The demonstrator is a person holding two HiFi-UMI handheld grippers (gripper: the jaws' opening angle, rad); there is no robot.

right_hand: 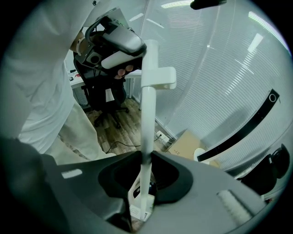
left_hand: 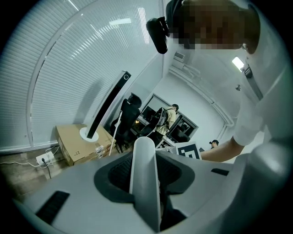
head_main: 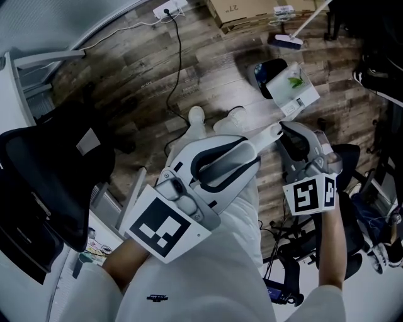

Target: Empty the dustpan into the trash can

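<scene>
l gripper (head_main: 260, 141) pinches dustpan (head_main: 291, 88) handle's top, r gripper (head_main: 290, 134) clamps it lower; pan hangs by trash can (head_main: 267, 72).

On the floor (head_main: 138, 69) ahead, dustpan (head_main: 296, 94) overlaps right side of trash can (head_main: 266, 70). Just beyond them lies broom head (head_main: 284, 41); cardboard box (head_main: 242, 12) farther back, power strip (head_main: 169, 9) to its left. At near left stands chair (head_main: 50, 170).

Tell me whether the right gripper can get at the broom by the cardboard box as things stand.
Probably not: the right gripper is shut on the dustpan handle, and the broom lies beyond the trash can.
</scene>
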